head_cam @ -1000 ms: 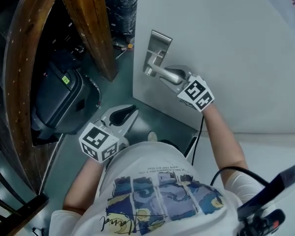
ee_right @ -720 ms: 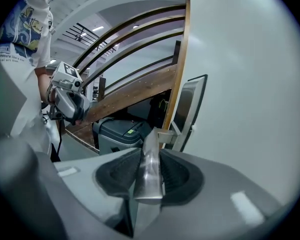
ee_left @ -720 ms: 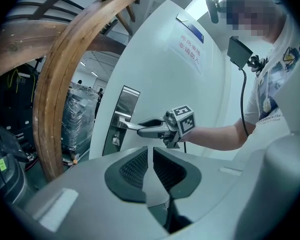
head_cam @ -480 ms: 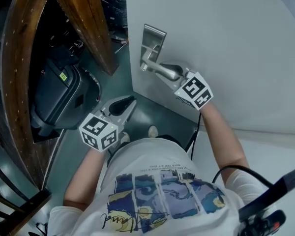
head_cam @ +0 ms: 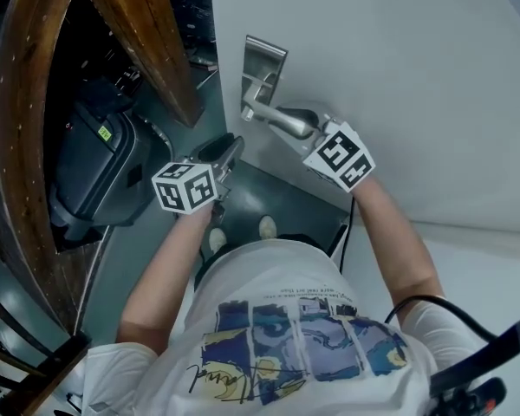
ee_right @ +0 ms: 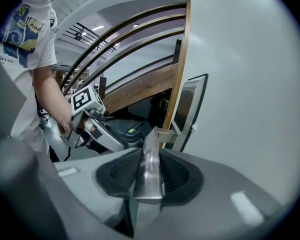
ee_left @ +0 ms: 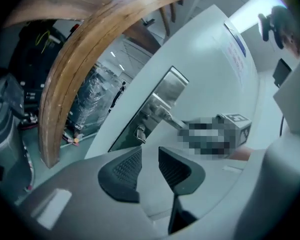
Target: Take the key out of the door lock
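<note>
A small silver key [ee_left: 139,133] sticks out of the steel lock plate [ee_left: 165,95] on the white door, just below the lever handle [ee_left: 166,116]. My left gripper [ee_left: 150,165] points at the key from a short way off. Its jaws have just been opening and hold nothing. In the head view the left gripper [head_cam: 222,152] hangs left of and below the lock plate [head_cam: 264,66]. My right gripper [ee_right: 149,171] has been closing and is shut on the door handle [ee_right: 150,159], whose flat lever lies between its pads. In the head view the right gripper [head_cam: 315,132] is at the handle's end.
A curved wooden beam [head_cam: 152,37] rises left of the door edge. A dark case [head_cam: 95,167] stands on the green floor beside it. The person's shoes [head_cam: 265,226] are on the floor under the handle.
The left gripper has moved from the lower left toward the lock, and its jaws have opened. The right gripper stays on the handle.
</note>
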`<action>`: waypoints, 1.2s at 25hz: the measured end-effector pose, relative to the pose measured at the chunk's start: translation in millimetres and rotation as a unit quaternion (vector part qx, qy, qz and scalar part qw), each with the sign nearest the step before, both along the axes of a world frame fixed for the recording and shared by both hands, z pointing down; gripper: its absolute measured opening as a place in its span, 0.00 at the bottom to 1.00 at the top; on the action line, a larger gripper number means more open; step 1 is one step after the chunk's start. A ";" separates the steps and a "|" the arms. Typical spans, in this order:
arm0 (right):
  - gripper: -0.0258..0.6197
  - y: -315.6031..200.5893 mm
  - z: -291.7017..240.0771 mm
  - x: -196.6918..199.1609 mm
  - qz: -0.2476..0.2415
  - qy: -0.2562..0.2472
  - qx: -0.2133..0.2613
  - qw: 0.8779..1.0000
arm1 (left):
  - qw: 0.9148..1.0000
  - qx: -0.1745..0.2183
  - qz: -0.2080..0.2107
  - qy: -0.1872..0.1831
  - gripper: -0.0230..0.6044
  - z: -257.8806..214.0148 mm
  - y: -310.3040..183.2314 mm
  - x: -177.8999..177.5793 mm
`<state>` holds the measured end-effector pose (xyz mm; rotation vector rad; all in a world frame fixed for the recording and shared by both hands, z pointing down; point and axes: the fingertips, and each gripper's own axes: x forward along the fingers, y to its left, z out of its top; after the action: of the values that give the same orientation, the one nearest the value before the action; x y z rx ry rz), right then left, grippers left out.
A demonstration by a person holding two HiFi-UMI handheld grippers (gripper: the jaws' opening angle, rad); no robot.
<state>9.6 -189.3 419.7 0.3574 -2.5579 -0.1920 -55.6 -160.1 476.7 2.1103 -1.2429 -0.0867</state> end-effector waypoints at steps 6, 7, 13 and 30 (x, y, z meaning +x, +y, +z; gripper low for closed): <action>0.22 1.4 0.1 0.3 -0.004 0.002 -0.001 1.000 | 0.990 -0.037 -0.048 0.130 0.26 16.4 -34.6 5.5; 0.22 1.9 0.1 0.1 -0.004 0.002 -0.002 1.000 | 0.987 -0.040 -0.051 0.148 0.27 17.1 -37.7 7.0; 0.22 3.9 -0.8 -0.2 -0.006 0.002 -0.003 1.000 | 0.966 -0.050 -0.064 0.246 0.28 18.5 -53.5 10.1; 0.22 4.3 -2.3 0.1 0.000 0.010 -0.004 1.000 | 0.909 -0.058 -0.080 0.405 0.08 17.0 -65.7 14.9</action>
<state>9.7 -185.0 417.4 0.3512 -2.5383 -0.1850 -40.7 -225.8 493.8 1.5777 -0.8607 -0.8484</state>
